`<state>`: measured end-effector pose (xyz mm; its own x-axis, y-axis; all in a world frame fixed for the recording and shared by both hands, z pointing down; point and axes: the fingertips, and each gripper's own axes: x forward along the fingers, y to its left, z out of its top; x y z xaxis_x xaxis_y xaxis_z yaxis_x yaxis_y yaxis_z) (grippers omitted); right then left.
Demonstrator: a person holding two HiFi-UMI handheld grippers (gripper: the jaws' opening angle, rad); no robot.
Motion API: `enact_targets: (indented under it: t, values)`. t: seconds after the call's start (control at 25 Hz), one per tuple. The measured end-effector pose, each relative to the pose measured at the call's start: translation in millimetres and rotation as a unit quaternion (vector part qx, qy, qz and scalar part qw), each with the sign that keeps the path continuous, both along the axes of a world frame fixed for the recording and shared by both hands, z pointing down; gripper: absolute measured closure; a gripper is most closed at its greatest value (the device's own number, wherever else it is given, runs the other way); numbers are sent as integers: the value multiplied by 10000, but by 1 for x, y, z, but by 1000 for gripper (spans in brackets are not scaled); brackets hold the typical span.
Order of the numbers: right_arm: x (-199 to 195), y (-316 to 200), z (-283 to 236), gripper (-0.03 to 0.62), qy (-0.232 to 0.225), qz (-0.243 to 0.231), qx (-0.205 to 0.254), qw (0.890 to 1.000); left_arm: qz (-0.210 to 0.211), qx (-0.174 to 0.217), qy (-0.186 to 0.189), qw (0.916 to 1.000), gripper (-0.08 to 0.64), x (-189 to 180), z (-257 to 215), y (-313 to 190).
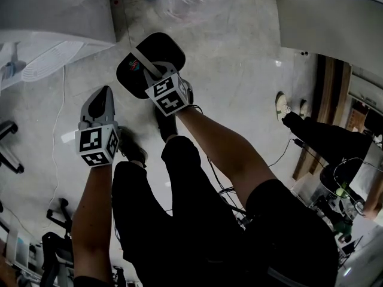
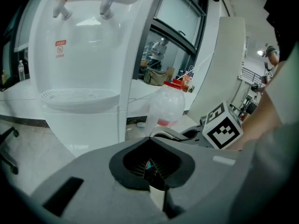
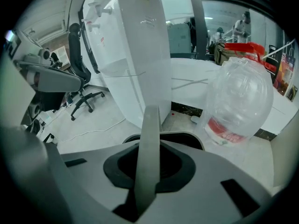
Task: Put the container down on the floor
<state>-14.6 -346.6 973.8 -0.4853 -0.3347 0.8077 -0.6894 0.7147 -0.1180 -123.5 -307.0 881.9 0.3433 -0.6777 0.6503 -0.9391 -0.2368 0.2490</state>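
Container (image 1: 163, 49) hangs by its handle (image 3: 149, 148) under my right gripper (image 1: 154, 76), jaws narrow on the strap, low over the floor (image 1: 239, 70) | left gripper (image 1: 105, 94) jaws together, empty | risk: releasing before touchdown, it drops and tips

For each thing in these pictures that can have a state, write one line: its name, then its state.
container: held by its grey handle
right gripper: shut on the container's handle
left gripper: shut, empty
bottle: upright on the floor, red cap on
water dispenser: upright, taps not running
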Motion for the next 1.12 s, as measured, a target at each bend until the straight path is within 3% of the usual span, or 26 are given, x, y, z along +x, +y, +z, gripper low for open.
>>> enact_targets:
  t: [0.16, 0.44, 0.64, 0.84, 1.12]
  values:
    - [-1, 3, 0, 544, -27, -205, -62, 9998, -23, -11, -113, 9999, 554, 0, 2, 4]
    - [2, 2, -1, 448, 122, -275, -75, 9995, -5, -213, -70, 9997, 554, 5, 6, 18]
    - [7, 6, -5, 428, 333, -365, -4, 9988, 19, -289, -21, 9996, 554, 6, -1, 28]
    - [12, 12, -31, 408, 285, -286, 35, 9992, -99, -274, 19, 9996, 554, 0, -20, 35]
    - [13, 19, -81, 410, 180, -259, 195, 9993, 44, -139, 88, 9999, 554, 3, -61, 45]
